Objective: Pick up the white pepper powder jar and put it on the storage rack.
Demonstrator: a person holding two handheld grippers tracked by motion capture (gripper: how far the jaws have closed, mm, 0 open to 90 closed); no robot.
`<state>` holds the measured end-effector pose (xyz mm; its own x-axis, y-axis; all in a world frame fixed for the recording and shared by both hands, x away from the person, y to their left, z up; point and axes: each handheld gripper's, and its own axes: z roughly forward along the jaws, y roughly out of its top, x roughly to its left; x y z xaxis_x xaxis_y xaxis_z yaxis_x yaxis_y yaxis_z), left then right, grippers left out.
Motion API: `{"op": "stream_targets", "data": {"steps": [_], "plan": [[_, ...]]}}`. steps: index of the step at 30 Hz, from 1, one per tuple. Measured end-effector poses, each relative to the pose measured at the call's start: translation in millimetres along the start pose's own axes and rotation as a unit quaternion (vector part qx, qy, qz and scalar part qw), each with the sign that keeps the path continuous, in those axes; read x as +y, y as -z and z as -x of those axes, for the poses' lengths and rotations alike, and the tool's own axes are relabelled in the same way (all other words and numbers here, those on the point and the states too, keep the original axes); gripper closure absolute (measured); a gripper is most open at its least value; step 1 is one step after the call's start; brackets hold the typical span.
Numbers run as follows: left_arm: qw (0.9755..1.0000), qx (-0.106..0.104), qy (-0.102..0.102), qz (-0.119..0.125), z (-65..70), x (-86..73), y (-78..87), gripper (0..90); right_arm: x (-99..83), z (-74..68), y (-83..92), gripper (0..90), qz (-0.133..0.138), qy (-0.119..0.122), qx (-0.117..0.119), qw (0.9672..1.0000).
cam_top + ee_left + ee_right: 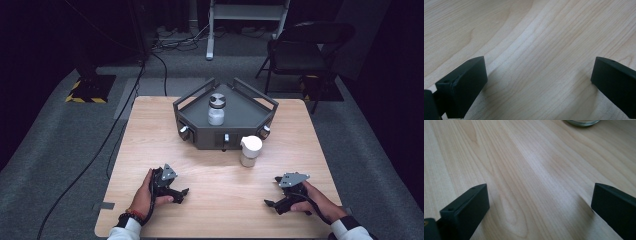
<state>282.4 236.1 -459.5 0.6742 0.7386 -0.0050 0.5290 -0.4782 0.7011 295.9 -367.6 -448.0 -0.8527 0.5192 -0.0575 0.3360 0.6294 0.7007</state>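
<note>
White-lidded jar (250,150) stands upright on the wooden table (150,145), just in front of the dark grey tray (246,107) and near that tray's front right corner; whether it touches the tray wall is hard to tell from the high view. Its glass base (582,122) shows at the top edge of the right gripper view, well ahead of the jaws. A second jar with a dark, metallic-looking cap (216,109) stands upright inside the tray, about at its middle. Small knobs sit along the tray's front faces.

Both grippers rest low at the near side of the table, well apart from each other and from the jars. The left gripper (182,192) lies in the person's left hand (145,194), pointing toward the table's centre; its jaws are spread wide, with bare wood between them in the left gripper view. The right gripper (269,203) lies in the right hand (316,201), pointing left, and its jaws are likewise spread wide over bare wood, gripping nothing. White sleeves show at both wrists, and a beaded band circles the left one.
</note>
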Motion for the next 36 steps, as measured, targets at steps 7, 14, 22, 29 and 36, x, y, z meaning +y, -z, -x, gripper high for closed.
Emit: {"op": "stream_targets", "data": {"steps": [7,14,22,29,36], "plan": [[1.0,0.0,0.0,0.0,0.2,0.1,0.1,0.1,0.7,-3.7,4.3,2.0,0.033,-0.036,-0.015,0.9987],[1.0,0.0,0.0,0.0,0.1,0.0,0.0,0.0,6.0,-16.5,7.6,2.0,0.066,-0.053,-0.062,0.9945],[1.0,0.001,0.001,-0.001,0.5,0.2,0.2,0.0,12.7,-23.7,5.6,2.1,0.081,-0.041,-0.092,0.9916],[1.0,0.0,0.001,0.0,0.2,0.1,0.0,0.0,20.4,-22.0,2.4,2.1,0.087,-0.041,-0.099,0.9904],[1.0,0.0,0.0,0.0,0.1,0.0,0.0,0.0,31.5,-19.7,-5.0,2.1,0.091,-0.044,-0.109,0.9889]]}}
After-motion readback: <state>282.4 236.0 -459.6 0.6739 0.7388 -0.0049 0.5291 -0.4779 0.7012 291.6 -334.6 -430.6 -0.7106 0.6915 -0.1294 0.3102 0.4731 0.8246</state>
